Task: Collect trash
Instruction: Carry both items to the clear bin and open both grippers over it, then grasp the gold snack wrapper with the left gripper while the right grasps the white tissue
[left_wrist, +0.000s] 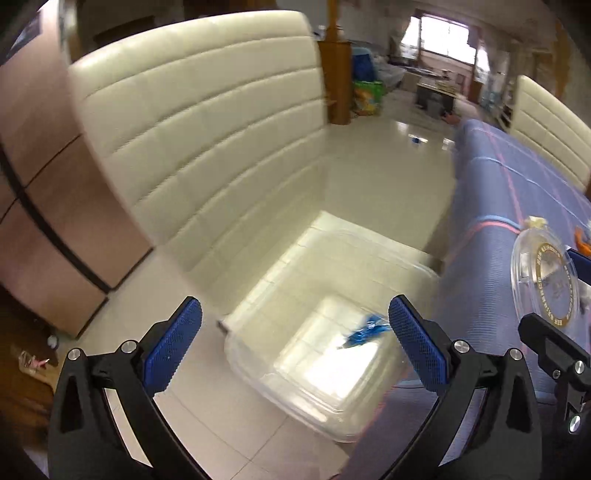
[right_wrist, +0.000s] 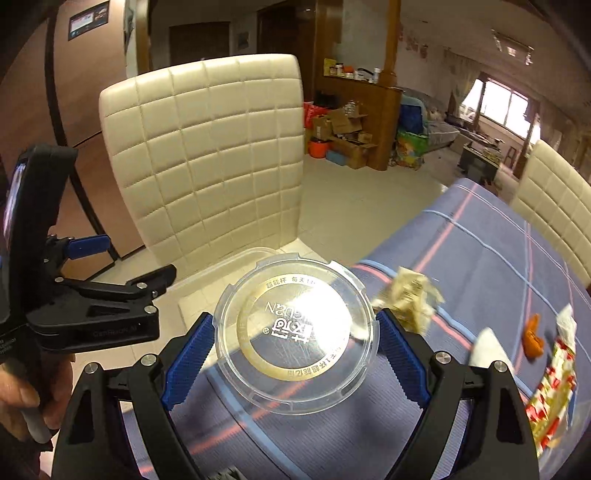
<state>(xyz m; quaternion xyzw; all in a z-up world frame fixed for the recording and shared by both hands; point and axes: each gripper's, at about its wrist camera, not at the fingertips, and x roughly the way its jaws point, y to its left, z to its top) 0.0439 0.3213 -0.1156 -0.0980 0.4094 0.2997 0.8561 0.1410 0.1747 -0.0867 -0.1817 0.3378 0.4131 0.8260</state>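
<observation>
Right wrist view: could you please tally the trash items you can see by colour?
Clear lid: 1
Beige crumpled wrapper: 1
Orange scrap: 1
White scrap: 1
Red-and-gold wrapper: 1
Total: 5

The left wrist view is angled down, close over a bin (left_wrist: 325, 354) beside the table (left_wrist: 491, 236). The right wrist view is angled down over the table (right_wrist: 461, 266). The chair (left_wrist: 207, 140) (right_wrist: 207, 158) and lid (left_wrist: 543, 277) (right_wrist: 295, 332) are shared.

Clear round lid (right_wrist: 297, 338), right wrist view: gold ring w/ Chinese chars, partly legible "超能杯 每天1"; centre print upside down, ends "…EUSAN" plus large white chars, unclear. Same lid (left_wrist: 543, 275), left wrist view: ring text blurred. Left gripper (right_wrist: 122, 295) body: faint embossed wording, not legible.
</observation>
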